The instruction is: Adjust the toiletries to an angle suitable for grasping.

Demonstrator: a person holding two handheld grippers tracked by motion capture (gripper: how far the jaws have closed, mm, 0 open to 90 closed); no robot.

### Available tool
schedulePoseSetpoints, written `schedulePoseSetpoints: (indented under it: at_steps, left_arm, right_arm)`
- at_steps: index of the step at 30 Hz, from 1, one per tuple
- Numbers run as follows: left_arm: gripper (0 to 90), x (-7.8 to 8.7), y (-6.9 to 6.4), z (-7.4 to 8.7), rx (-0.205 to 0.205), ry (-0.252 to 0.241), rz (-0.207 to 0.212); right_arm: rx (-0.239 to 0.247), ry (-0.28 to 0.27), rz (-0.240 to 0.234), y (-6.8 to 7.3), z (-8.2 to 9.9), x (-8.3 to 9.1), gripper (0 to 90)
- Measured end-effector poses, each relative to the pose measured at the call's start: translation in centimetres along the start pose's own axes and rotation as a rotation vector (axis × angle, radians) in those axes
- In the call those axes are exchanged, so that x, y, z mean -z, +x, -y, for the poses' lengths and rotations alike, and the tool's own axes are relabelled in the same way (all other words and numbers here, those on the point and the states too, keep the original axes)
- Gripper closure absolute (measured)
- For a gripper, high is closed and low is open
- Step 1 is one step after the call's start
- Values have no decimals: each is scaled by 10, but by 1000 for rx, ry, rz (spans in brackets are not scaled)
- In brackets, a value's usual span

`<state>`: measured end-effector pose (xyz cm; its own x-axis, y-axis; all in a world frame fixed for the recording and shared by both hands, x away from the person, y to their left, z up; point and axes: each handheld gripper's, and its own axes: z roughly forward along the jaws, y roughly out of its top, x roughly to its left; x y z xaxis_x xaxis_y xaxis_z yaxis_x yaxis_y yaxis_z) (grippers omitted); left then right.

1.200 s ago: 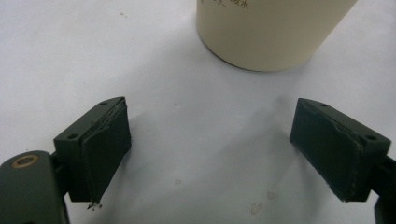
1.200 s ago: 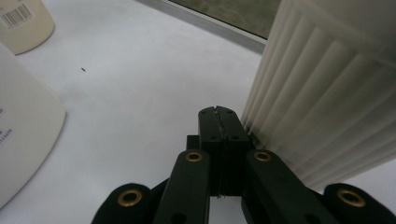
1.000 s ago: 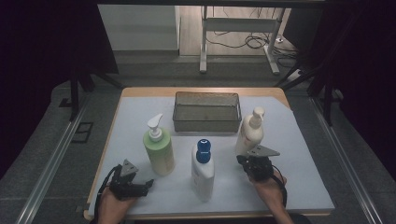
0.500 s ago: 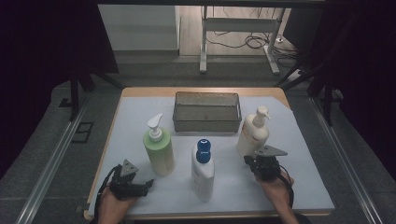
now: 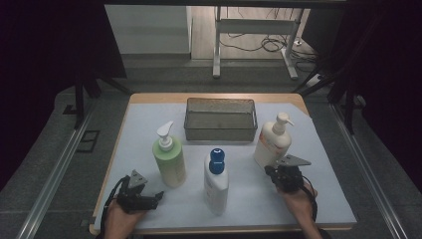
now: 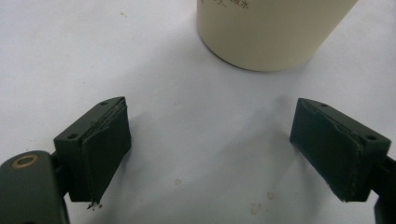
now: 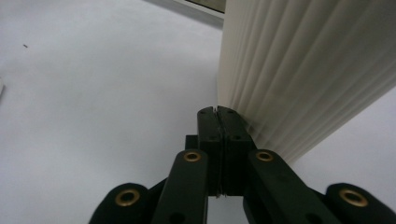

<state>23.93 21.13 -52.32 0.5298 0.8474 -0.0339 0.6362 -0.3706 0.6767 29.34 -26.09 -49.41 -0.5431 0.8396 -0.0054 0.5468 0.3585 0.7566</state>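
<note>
Right hand-held gripper (image 7: 218,109): jaws pressed together, nothing between them, tips just beside the foot of the cream pump bottle (image 5: 271,142).
Left hand-held gripper (image 6: 210,149): jaws spread wide, nothing between them, low over the tabletop (image 5: 144,124).
Cream pump bottle: upright, right of the mesh basket (image 5: 220,119).
Green pump bottle (image 5: 169,160): upright, near the left hand-held gripper.

overhead view – two close gripper views

My high view is dim, with dark surroundings and a lit white table (image 5: 149,129). The cream bottle (image 7: 299,70) looks motion-blurred; the left gripper view is bright, with soft shadows.
</note>
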Motion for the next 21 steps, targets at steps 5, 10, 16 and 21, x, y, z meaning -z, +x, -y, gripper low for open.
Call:
schedulePoseSetpoints:
  at_steps: [5, 10, 16, 21]
  left_arm:
    - [121, 0, 0, 0, 0, -1, 0]
    - [121, 0, 0, 0, 1, 0, 0]
    - [121, 0, 0, 0, 1, 0, -1]
    - [121, 0, 0, 0, 1, 0, -1]
  right_arm:
    - [26, 3, -16, 4, -1, 8, 765]
    - [36, 11, -21, 5, 3, 20, 617]
    - [19, 21, -41, 0, 4, 33, 487]
    - [-11, -18, -32, -8, -1, 47, 427]
